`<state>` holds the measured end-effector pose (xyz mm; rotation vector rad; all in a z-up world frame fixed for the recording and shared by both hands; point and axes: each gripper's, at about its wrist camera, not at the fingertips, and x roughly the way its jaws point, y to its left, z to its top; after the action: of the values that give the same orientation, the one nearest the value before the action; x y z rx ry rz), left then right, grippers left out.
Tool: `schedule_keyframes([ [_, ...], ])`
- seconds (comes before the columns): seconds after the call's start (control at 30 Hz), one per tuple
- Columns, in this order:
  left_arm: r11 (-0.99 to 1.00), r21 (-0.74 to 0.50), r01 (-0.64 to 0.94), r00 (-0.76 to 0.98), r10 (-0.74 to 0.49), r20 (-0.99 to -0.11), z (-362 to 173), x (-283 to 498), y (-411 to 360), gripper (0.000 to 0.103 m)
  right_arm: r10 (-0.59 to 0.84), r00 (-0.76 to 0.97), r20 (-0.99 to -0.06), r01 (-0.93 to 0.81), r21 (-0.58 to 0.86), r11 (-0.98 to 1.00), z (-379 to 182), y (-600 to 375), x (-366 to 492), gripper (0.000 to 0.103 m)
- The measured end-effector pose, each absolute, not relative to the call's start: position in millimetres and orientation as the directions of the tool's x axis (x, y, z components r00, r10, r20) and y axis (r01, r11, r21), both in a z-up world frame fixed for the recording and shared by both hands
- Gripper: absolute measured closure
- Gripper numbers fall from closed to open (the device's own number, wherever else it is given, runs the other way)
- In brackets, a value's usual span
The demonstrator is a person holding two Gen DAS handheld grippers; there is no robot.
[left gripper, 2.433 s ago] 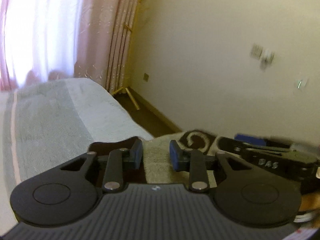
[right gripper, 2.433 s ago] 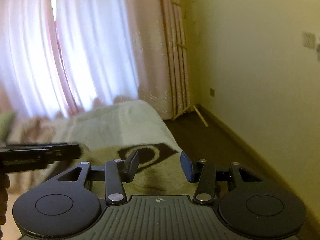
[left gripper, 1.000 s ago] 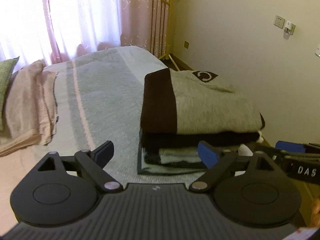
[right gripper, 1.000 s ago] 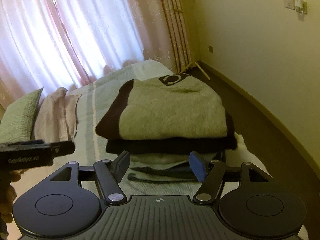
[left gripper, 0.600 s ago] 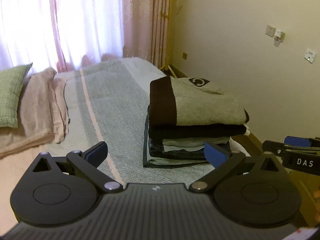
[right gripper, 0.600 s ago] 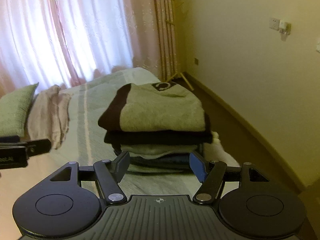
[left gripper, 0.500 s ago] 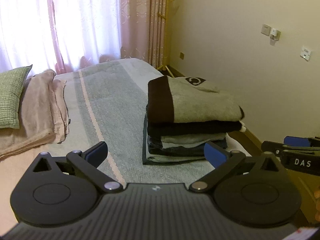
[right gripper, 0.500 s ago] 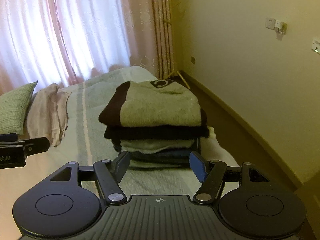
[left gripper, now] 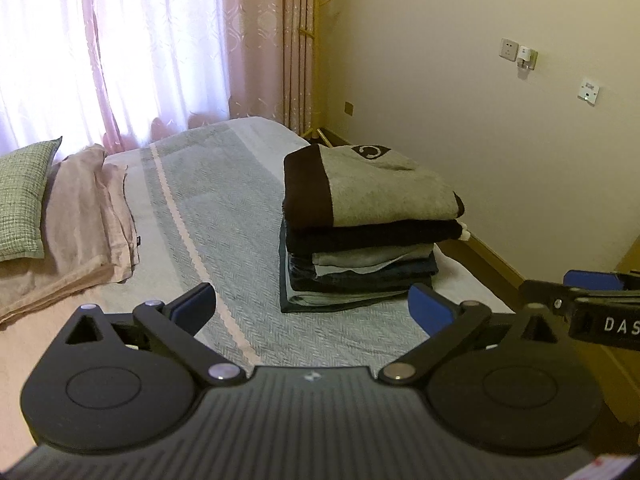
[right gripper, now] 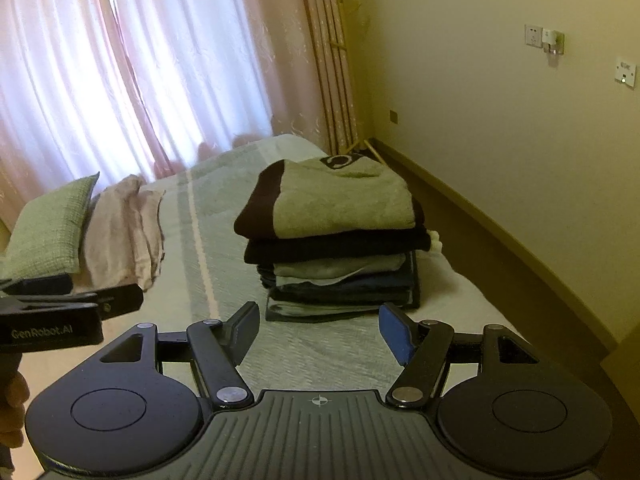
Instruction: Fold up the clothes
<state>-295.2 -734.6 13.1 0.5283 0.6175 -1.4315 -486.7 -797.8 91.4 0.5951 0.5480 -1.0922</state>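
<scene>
Your left tool [left gripper: 312, 307] and right tool [right gripper: 317, 330] gape wide, empty, short of the folded stack [left gripper: 366, 224] on the bed [left gripper: 224, 216]; no loose garment visible, folding looks done.

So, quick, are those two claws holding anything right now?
Left claw: open, holding nothing.
Right claw: open, holding nothing.

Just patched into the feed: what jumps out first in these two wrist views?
A neat stack of folded clothes, topped by a grey sweater with a dark brown band, sits on the grey herringbone bedspread near the wall-side edge. Both the left gripper and right gripper hang open and empty short of it. Bright pink curtains glow behind.
</scene>
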Motion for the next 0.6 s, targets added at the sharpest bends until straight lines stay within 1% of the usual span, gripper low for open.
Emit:
schedule_keyframes([
  [0.6,0.083,-0.03,0.996,0.041,-0.732,-0.68,13.4,-297.8,-730.3,0.002,-0.639,0.387,-0.665,0.913,0.182,0.365,96.1,-796.5,-486.9,0.04],
])
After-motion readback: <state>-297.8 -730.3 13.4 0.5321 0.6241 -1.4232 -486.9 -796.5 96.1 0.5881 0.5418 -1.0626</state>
